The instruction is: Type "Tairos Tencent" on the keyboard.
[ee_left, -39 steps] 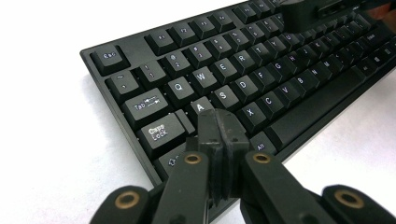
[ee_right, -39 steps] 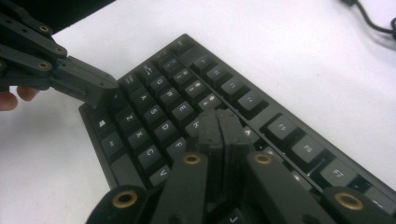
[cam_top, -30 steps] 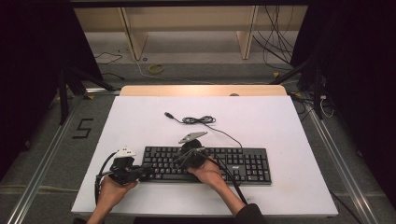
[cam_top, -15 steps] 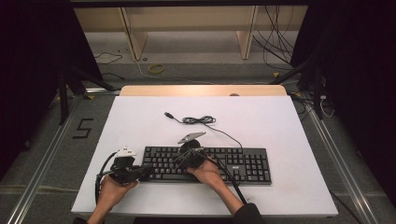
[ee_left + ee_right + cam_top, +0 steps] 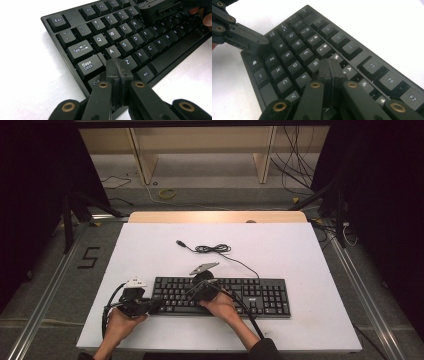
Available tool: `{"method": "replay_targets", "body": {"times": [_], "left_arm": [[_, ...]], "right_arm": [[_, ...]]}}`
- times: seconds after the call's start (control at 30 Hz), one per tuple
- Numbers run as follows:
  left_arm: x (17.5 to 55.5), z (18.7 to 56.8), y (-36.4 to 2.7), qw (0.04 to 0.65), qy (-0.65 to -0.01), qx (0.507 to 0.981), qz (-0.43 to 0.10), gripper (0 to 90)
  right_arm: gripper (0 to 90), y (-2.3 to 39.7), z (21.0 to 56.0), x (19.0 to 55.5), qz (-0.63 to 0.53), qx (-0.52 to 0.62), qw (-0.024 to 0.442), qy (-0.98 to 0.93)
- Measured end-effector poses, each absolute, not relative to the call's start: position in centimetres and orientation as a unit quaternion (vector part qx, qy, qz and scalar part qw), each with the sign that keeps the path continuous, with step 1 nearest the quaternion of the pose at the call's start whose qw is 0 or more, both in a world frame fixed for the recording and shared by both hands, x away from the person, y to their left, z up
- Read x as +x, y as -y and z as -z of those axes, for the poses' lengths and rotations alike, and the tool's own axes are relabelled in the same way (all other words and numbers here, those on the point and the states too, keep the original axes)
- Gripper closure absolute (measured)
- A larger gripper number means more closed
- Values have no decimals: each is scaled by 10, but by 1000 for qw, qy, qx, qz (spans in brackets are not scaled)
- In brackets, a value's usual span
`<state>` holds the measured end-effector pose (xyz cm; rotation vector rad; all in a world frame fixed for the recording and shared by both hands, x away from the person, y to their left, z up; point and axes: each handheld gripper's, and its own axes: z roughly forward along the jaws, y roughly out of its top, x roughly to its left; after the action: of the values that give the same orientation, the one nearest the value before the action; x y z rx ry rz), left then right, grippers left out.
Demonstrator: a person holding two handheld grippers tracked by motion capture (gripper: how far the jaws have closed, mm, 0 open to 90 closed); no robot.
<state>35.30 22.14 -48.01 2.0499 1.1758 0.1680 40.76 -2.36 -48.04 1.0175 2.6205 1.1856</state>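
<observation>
With jaws pressed together into 1 blunt tip each, the left gripper (image 5: 119,72) at the Shift corner and the right gripper (image 5: 330,72) by T suit key-pressing on the flat black plastic keyboard (image 5: 260,295) lying near the white table's (image 5: 300,250) front edge

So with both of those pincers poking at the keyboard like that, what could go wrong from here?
Three things, probably. The left gripper is shut and its broad tip sits among Shift, Z and Caps Lock, so it may press two keys at once. The right gripper, also shut, crowds the R, T and F keys likewise. And the keyboard lies loose on the white table, so a hard sideways poke could slide it.
</observation>
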Motion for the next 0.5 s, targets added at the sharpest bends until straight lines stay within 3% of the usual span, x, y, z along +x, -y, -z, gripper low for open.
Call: {"method": "replay_targets", "body": {"times": [0.17,0.5], "left_arm": [[352,479,-222,382,-459,799,-69,890],[349,472,-222,417,-443,790,-78,824]], "right_arm": [[899,25,479,408,-393,341,38,-853],[809,35,465,402,-422,337,36,-841]]}}
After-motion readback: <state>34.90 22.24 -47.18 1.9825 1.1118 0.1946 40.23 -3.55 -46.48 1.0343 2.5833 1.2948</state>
